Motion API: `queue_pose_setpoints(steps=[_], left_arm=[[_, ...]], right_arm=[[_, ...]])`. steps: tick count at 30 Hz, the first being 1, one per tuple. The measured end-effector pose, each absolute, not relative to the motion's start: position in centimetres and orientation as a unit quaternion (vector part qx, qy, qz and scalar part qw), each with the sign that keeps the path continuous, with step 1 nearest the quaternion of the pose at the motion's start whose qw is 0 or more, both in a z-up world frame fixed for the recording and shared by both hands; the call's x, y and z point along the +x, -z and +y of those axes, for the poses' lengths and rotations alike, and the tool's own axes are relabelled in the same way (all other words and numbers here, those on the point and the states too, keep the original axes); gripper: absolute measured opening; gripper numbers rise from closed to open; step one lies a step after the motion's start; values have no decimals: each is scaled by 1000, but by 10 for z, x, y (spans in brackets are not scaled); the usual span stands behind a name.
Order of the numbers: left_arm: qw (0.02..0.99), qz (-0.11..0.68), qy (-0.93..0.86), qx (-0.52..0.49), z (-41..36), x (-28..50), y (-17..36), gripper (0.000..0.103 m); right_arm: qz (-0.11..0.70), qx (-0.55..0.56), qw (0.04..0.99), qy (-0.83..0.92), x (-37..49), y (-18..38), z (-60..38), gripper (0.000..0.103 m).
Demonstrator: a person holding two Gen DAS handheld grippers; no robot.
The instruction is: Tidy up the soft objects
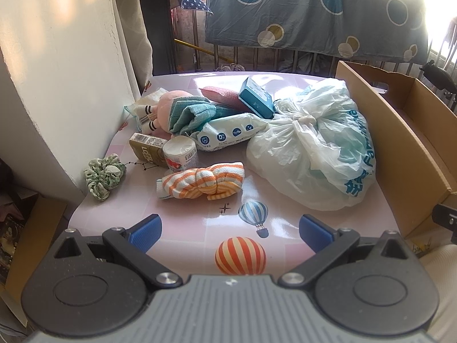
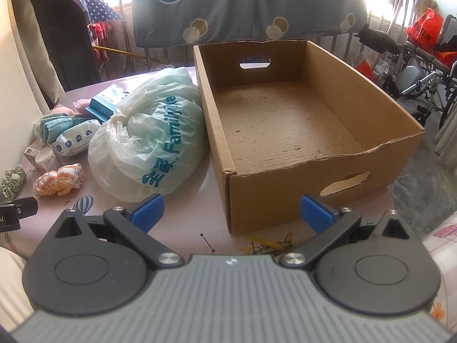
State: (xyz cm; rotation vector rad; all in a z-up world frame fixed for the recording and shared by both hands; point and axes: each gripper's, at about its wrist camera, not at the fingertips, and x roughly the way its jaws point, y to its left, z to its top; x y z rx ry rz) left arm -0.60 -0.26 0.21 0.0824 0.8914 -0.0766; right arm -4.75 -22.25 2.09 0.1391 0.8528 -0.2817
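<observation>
The left hand-held gripper [image 1: 230,233] is held low over the near edge of the pink balloon-printed surface [image 1: 182,214], blue pads spread wide, nothing between them. The right hand-held gripper [image 2: 231,213] is likewise spread and unloaded, aimed at the near corner of the open brown cardboard box [image 2: 314,183]. The knotted orange-and-white striped cloth [image 1: 201,181] lies ahead of the left gripper, bare surface between. A tied white plastic bag [image 2: 151,143] is seen touching the box's left wall.

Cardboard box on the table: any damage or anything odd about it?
Yes. The cardboard box has a ragged, torn front rim and a roughly ripped front handle hole. Its floor is scuffed. It holds nothing yet.
</observation>
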Motion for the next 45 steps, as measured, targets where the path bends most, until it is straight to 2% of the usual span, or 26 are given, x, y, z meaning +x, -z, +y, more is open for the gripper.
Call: queue_pose_setpoints(steps=[45], left_arm=[[901, 431, 35, 39, 1, -5, -2, 103]], right_arm=[[412, 69, 899, 134, -47, -22, -222, 102]])
